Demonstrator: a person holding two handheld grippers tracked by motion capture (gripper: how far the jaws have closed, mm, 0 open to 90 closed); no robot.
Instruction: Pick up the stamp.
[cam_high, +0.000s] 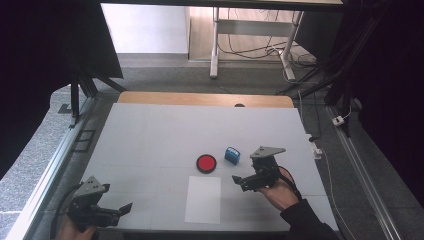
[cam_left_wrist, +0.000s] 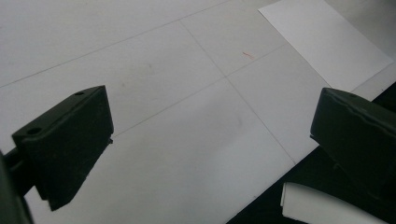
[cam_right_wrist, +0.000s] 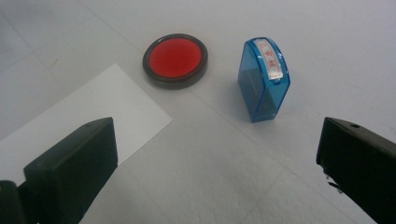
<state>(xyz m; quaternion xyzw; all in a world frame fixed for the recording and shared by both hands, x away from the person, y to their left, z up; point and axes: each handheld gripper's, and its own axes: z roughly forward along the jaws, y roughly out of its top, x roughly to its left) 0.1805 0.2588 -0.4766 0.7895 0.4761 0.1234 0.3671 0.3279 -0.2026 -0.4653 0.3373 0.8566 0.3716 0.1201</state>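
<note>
A round red ink pad (cam_high: 206, 163) in a black rim lies near the middle of the white table (cam_high: 150, 130). Just right of it stands a blue translucent stamp (cam_high: 232, 155). A white sheet of paper (cam_high: 203, 199) lies in front of the pad. My right gripper (cam_high: 240, 183) hovers open just in front of the stamp, held by a hand in a dark sleeve. Its own view shows the pad (cam_right_wrist: 175, 59), the stamp (cam_right_wrist: 264, 79) and a paper corner (cam_right_wrist: 70, 121) beyond the right gripper (cam_right_wrist: 217, 135). My left gripper (cam_high: 122, 210) is open and empty at the front left, pointing toward the paper (cam_left_wrist: 327, 42).
A wooden strip (cam_high: 205, 99) edges the table's far side. Metal rails (cam_high: 50, 170) run along both sides, and cables (cam_high: 320, 150) lie on the floor at the right. Past the table's front edge, a white curved object (cam_left_wrist: 317, 210) shows below.
</note>
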